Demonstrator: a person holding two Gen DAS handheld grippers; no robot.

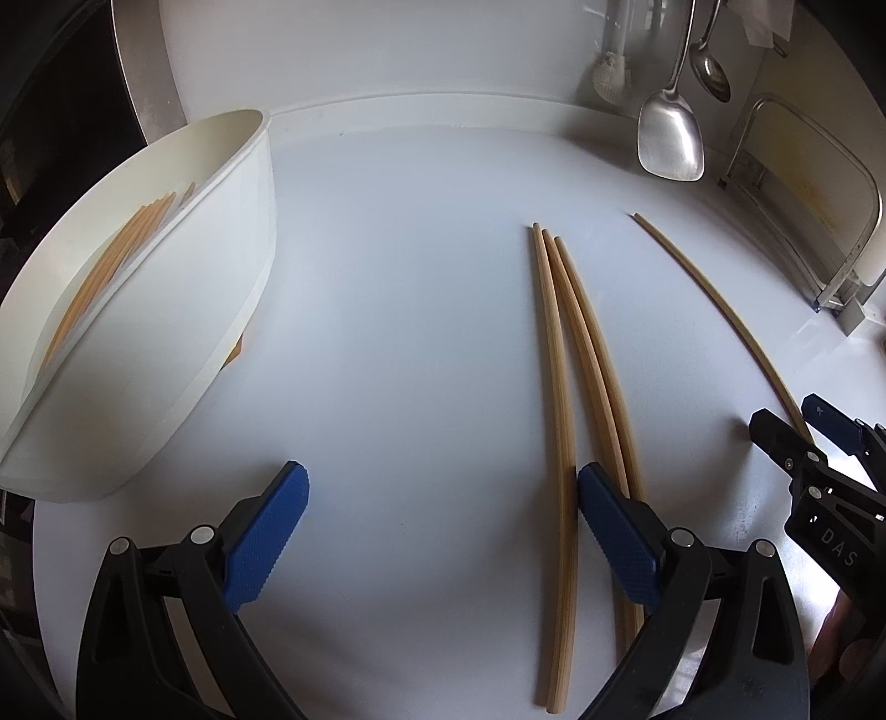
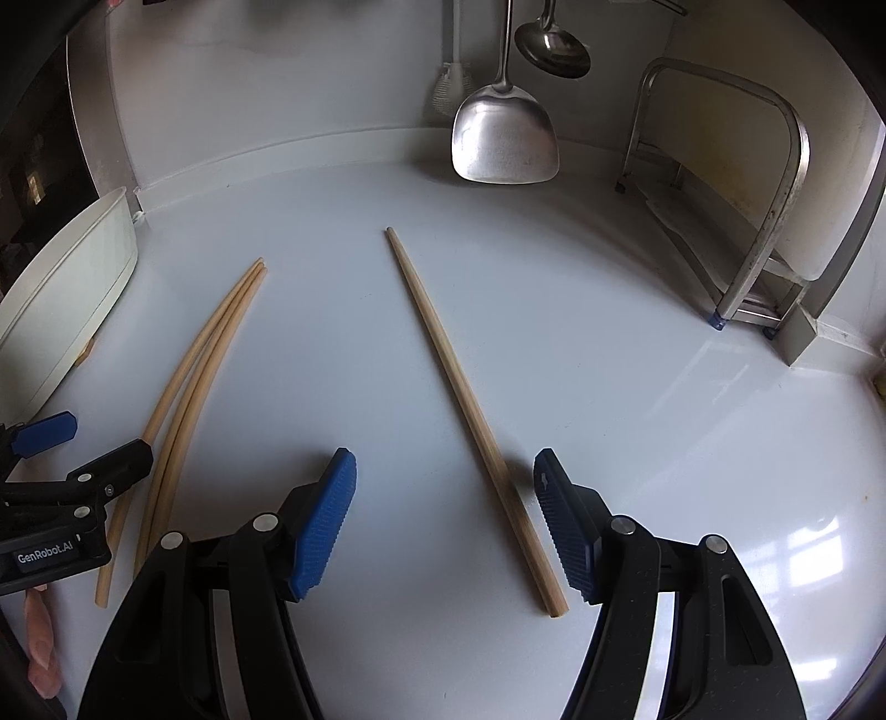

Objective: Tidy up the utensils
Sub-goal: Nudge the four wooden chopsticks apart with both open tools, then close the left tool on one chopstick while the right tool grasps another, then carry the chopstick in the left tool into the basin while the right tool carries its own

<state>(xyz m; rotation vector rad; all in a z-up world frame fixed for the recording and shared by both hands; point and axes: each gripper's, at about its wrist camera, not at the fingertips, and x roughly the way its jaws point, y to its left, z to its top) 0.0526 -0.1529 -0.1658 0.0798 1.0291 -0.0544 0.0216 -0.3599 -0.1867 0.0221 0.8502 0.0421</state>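
Both grippers are hovering over the white counter (image 2: 609, 343), pointing steeply down at it.

Right gripper (image 2: 446, 526): jaws are standing apart, nothing clamped. A single chopstick (image 2: 470, 412) is lying flat between them, nearer the right pad and not touching either. Its long axis is running from the near end, down between the fingers, away toward the back wall and leaning left; the thin tip is pointing at the wall, the thick end is sitting closest to the camera.

Left gripper (image 1: 443, 493): jaws are wide apart, gripping nothing. A bundle of three chopsticks (image 1: 559, 354) is lying at its right pad: one stick is passing just inside the pad, the other two are running under or behind it; contact can't be told. Long axes are running near-to-far, tips converging toward the back wall, thick ends nearest the camera.

The single stick is lying well right of the bundle, roughly parallel.

A white oval tray (image 1: 243, 232) is sitting at the left of the counter, already holding more chopsticks (image 1: 119, 252) lengthwise along its own long axis.

A steel spatula (image 2: 504, 138) and ladle (image 2: 554, 44) are hanging on the back wall; a metal rack (image 2: 775, 183) is standing at right.
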